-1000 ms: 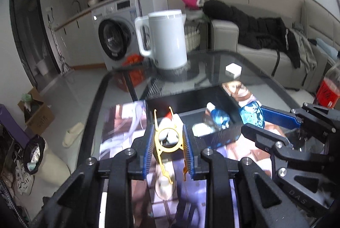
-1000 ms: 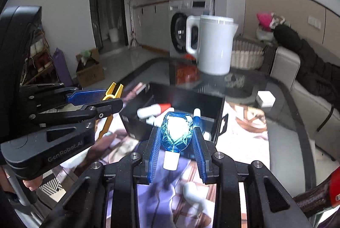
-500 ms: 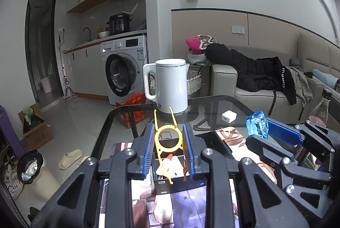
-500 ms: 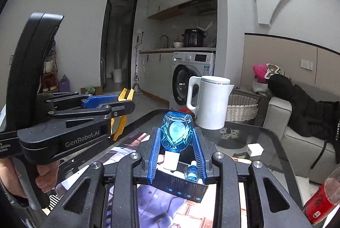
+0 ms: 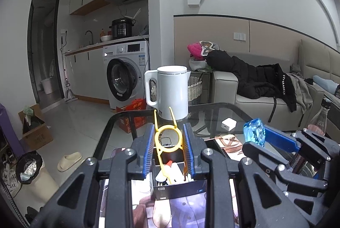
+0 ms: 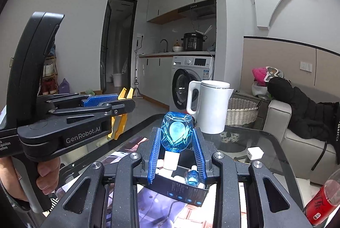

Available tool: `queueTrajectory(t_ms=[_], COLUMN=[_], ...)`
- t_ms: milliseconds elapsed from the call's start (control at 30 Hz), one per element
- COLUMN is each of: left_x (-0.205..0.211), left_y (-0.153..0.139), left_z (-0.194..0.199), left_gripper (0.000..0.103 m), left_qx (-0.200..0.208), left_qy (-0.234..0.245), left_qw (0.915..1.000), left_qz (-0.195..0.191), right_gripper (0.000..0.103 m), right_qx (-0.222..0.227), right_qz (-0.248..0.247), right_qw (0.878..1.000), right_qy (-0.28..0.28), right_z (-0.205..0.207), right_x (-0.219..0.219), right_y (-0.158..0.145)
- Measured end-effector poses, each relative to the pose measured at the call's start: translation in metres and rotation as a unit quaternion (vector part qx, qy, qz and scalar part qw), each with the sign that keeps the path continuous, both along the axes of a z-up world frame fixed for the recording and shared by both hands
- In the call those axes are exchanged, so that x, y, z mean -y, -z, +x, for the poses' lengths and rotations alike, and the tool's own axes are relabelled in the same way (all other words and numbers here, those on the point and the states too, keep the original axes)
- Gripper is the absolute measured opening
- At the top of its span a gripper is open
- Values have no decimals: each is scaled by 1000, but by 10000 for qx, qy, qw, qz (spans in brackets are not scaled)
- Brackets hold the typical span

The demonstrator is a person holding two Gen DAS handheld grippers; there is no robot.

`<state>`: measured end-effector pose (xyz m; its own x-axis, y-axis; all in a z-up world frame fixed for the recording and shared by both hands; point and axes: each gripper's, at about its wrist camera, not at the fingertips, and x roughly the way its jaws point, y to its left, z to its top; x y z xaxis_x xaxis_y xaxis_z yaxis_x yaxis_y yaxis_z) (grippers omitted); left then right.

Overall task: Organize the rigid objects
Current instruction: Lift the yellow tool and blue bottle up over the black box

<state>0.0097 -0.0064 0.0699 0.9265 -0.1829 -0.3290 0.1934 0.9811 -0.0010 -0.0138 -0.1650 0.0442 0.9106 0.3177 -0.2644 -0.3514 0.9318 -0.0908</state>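
Holding one thing in each hand, the person has both grippers up over the glass table (image 5: 214, 109). The left gripper (image 5: 169, 149) is squeezed shut on a yellow plastic tool (image 5: 167, 138) with a ring and two thin prongs. The prongs point up and away, and its long part hangs down toward the box. The right gripper (image 6: 176, 149) is squeezed shut on a blue bottle (image 6: 177, 134) that looks like a gem. Its white neck points down.

The black box (image 5: 180, 189) sits on the table, right under and just ahead of both grippers. Small white and blue things already lie inside it. The two grippers are side by side, and each one is about as near to the box as the other.

I think the next job is to find a place for these two things. The box lies below the jaws, so going down would reach it. The white kettle (image 5: 171, 91) stands farther back on the table, well apart from the box.
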Motion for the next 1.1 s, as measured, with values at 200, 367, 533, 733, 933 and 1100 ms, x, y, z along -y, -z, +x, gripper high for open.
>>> queueTrajectory(t_ms=[200, 367, 533, 733, 933, 1100], left_x=[-1, -4, -7, -6, -7, -5], left_y=[-10, -20, -22, -9, -4, -2], left_z=[8, 21, 44, 73, 82, 85], left_gripper=[25, 25, 25, 25, 25, 25], left_qx=[79, 159, 68, -95, -201, -228], left_qy=[-38, -97, -195, -341, -339, -367], left_qw=[9997, 9991, 9984, 9984, 9979, 9980], left_qz=[-212, -390, -532, -445, -508, -458], right_gripper=[30, 30, 30, 30, 30, 30], right_qx=[53, 173, 259, 244, 143, 142], right_qz=[97, 213, 360, 429, 481, 400], right_qw=[9999, 9993, 9982, 9974, 9971, 9975], right_qy=[81, 242, 393, 529, 577, 571], right_z=[12, 24, 41, 63, 72, 74], right_x=[-4, -5, -5, -6, -9, -11], right_y=[-5, -13, -22, -24, -22, -21])
